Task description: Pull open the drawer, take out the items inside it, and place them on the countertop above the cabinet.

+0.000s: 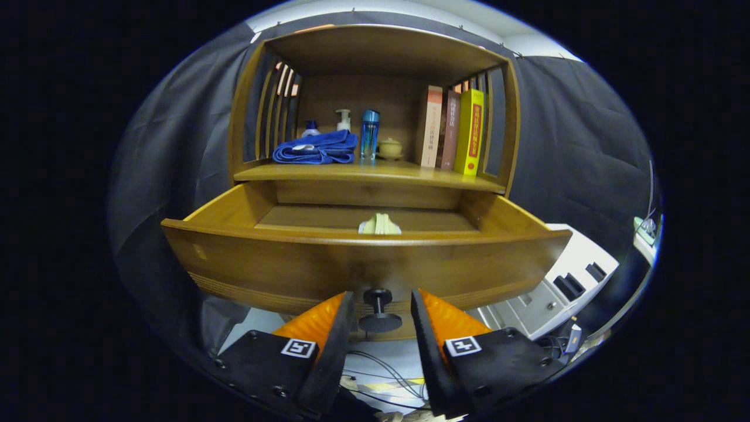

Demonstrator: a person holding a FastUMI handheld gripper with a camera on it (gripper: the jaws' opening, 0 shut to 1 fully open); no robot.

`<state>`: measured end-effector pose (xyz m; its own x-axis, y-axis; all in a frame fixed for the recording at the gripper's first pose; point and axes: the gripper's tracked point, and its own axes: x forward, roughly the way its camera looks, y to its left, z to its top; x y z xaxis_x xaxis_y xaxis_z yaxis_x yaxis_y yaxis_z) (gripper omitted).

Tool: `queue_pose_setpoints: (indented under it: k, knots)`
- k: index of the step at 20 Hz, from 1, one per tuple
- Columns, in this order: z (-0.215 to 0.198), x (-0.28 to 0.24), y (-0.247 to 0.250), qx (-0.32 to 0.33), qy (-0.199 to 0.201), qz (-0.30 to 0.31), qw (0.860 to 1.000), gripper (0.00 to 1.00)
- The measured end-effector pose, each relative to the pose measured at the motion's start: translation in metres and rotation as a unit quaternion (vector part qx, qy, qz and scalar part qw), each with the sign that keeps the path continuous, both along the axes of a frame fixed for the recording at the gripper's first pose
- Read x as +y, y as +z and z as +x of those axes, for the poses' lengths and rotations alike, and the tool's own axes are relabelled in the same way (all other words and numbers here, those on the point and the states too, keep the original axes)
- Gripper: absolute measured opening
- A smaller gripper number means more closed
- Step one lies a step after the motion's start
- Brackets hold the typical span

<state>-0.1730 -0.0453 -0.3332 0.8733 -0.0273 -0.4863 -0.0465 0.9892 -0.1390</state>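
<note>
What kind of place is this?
Probably a pretend home corner set up for practice. A wooden cabinet has its drawer pulled open, with books and a blue towel on its shelf and dark cloth behind. The open tool flanks the drawer knob.

We see only the top of the pale item [379, 224] behind the drawer [351, 266] front; its identity is indeterminate. Book [470, 132] spine lettering above the drawer is illegible.

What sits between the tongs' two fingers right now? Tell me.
In the gripper view, the drawer's black knob stands between the open tongs, untouched by either finger.
</note>
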Motion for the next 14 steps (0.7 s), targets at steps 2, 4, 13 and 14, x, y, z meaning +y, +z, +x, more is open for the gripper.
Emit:
queue_pose_setpoints:
  k: [2,4,13,14]
  knots:
    - [0.003,0.001,0.018,-0.012,0.002,0.002,1.0,0.82]
    - [0.007,0.005,0.035,-0.022,-0.002,0.023,0.999,0.98]
    - [0.053,0.01,0.101,-0.062,0.002,0.045,0.997,0.99]
    - [0.062,0.011,0.101,-0.061,0.003,0.045,0.997,0.99]
